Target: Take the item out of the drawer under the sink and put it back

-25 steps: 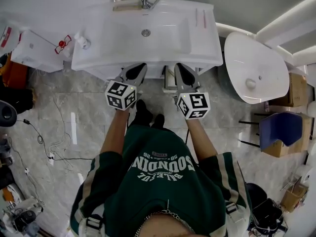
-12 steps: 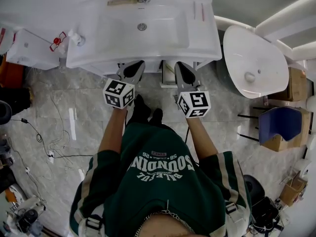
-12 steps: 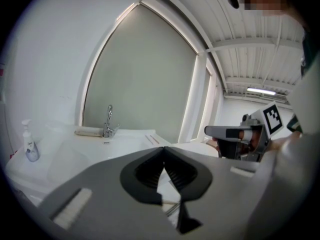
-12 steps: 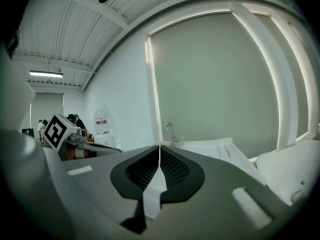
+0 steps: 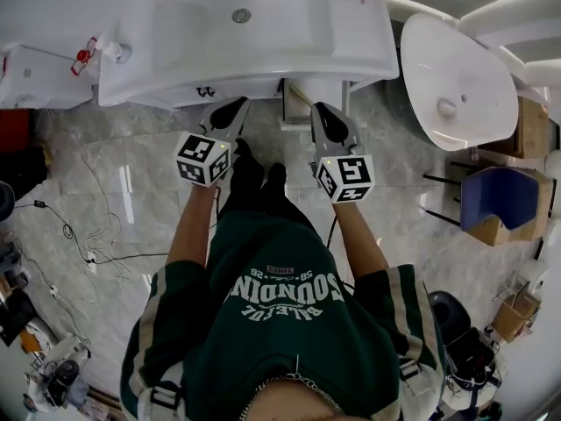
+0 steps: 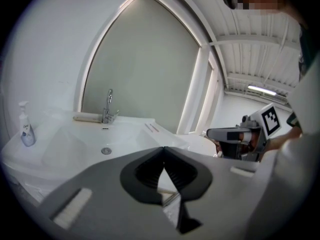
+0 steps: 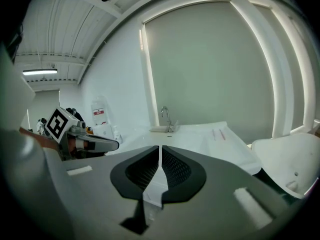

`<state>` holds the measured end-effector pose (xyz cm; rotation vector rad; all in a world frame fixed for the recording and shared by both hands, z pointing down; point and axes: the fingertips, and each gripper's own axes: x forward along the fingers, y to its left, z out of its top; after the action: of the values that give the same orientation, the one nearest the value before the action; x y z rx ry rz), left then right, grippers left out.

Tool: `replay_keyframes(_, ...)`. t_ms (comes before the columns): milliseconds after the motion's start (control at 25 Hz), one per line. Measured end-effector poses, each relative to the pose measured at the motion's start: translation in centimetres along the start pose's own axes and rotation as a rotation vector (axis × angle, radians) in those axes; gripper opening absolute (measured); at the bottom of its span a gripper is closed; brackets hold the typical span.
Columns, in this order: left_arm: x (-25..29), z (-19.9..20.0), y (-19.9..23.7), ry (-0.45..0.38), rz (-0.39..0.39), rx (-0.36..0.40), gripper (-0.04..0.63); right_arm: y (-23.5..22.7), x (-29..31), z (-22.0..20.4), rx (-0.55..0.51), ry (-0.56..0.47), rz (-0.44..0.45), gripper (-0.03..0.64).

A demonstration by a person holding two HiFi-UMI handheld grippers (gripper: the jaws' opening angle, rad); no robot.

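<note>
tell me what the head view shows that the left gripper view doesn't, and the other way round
Only the head view: the grey floor, the cables lying on it, and the sweatshirt lettering.
Only the left gripper view: the tap, the arched grey panel behind it, and a ceiling light.
Both: the sink, its drain, the soap bottle at its left corner, and the right gripper.

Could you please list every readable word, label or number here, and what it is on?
"SOUNDIN": large print on the green sweatshirt, upside down in the head view.
Smaller lines around it: too small to read.
Print on the red-and-white sign: too blurred.
Label on the pump bottle: too blurred.
</note>
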<state>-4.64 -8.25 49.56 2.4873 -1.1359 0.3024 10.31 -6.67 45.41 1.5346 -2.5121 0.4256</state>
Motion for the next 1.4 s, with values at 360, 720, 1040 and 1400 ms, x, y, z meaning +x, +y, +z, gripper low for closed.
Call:
replay_keyframes(360, 1.3, -3.3, 0.2, 0.034, -0.018, -0.010, 0.051, -1.6, 1.0, -5.6, 0.004, 0.106, -0.015, 0.005)
replay_keyframes(720, 2.4, -5.4, 0.5, 0.086, -0.046, -0.031, 0.051, -3.0, 3.3, -10.5, -0.044, 0.248, -0.009, 0.084)
replay_keyframes(1040, 3.3, -7.1, 1.0, 0.120, -0.041, -0.059, 0.051, -5.3, 6.7, -16.6, -0.156, 0.416, 0.022, 0.091)
replay_keyframes(1400, 4.0, -10.8, 0.7, 0.195, -0.059, -0.091, 0.051, -7.6, 10.8, -24.8, -0.237, 0.625, 0.078, 0.118)
